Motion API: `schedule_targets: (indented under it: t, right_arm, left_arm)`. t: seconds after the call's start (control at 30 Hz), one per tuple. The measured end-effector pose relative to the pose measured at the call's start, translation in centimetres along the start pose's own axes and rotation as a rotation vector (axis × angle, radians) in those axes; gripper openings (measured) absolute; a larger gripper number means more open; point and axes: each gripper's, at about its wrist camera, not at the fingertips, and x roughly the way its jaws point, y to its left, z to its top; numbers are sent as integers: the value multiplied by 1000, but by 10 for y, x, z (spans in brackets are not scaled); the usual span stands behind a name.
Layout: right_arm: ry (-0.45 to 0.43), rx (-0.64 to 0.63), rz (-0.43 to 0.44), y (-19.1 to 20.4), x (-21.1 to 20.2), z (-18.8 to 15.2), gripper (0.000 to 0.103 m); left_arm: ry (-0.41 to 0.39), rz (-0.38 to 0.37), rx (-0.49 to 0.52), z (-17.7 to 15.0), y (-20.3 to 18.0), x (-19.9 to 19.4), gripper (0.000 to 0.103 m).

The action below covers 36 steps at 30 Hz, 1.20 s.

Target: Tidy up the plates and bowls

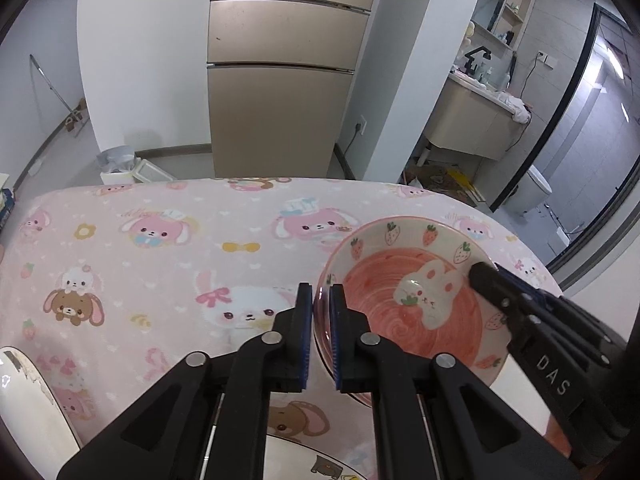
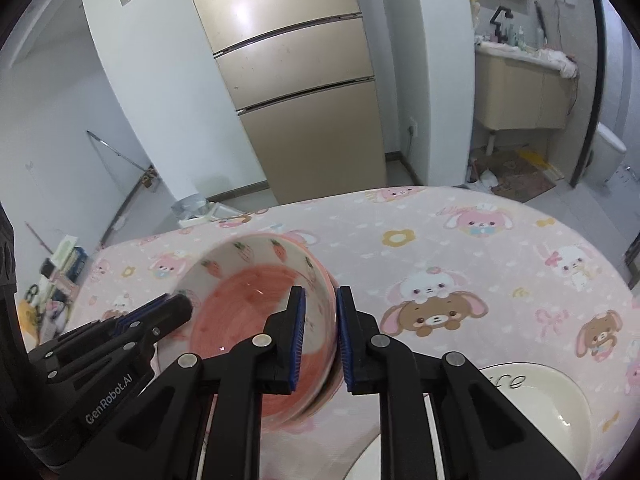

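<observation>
Gripping opposite rims of the glossy round strawberry bowl (image 1: 412,300), left tool (image 1: 321,308) and right tool (image 2: 321,320) clamp it.

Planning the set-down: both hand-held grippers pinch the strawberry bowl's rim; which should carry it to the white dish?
Right, probably. The white dish lies just beside the right hand-held gripper, which grips the strawberry bowl on that side. The left hand-held gripper holds the opposite rim.
</observation>
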Motion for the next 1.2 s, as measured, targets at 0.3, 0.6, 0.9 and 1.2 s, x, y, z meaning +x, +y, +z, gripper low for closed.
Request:
schedule_targets:
  t: [0.3,0.6,0.9,1.2]
  right_arm:
    - [-1,-24,-29,-2,0,0,9]
    - [-11,-30,-42,0,-7,3,10]
    - [-87,-1,-30,-8,-31,13,54]
    - [-219,26,30,-9,-81,25,78]
  left_arm:
    - [-10,-2,11,1,-4,-4,5]
    - [-49,25,41,3,-9,-12,52]
    - [-169,54,40,14,1,-47,68]
    - [-370,67,53,20,-11,-113,88]
